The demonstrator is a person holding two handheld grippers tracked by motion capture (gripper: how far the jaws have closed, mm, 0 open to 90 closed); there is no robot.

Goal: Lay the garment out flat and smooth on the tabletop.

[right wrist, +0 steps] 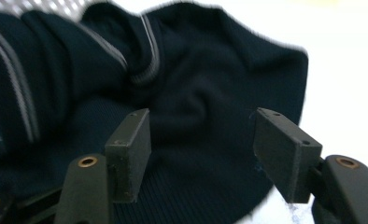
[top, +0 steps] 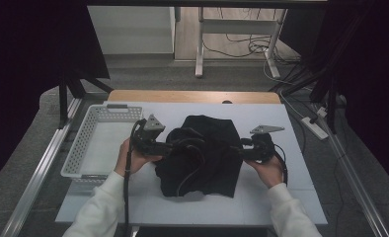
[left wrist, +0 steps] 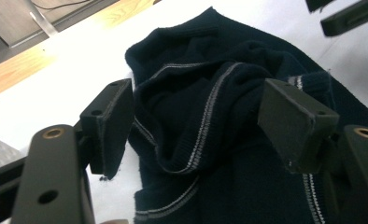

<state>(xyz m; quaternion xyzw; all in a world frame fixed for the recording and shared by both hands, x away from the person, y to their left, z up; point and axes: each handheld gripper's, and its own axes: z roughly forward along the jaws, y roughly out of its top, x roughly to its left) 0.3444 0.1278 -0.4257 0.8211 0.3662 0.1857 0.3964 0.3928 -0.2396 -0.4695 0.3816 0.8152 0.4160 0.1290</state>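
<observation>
A dark navy knitted garment (top: 202,163) with thin grey stripes lies crumpled in the middle of the white table top (top: 281,197). My left gripper (top: 169,147) sits at the garment's left edge, held in the person's left hand. In the left gripper view the garment (left wrist: 196,46) bunches up in folds, and my left gripper (left wrist: 198,119) stands open with those folds between its jaws, the pads off the cloth. My right gripper (top: 243,148) is at the garment's right edge. In the right gripper view my right gripper (right wrist: 203,144) stands open over the garment (right wrist: 196,74), gripping nothing.
A white perforated basket (top: 79,148) stands at the left of the table, close to the left hand. A wooden strip (top: 192,96) runs along the table's far edge. Cables and a power strip (top: 315,126) lie on the floor to the right.
</observation>
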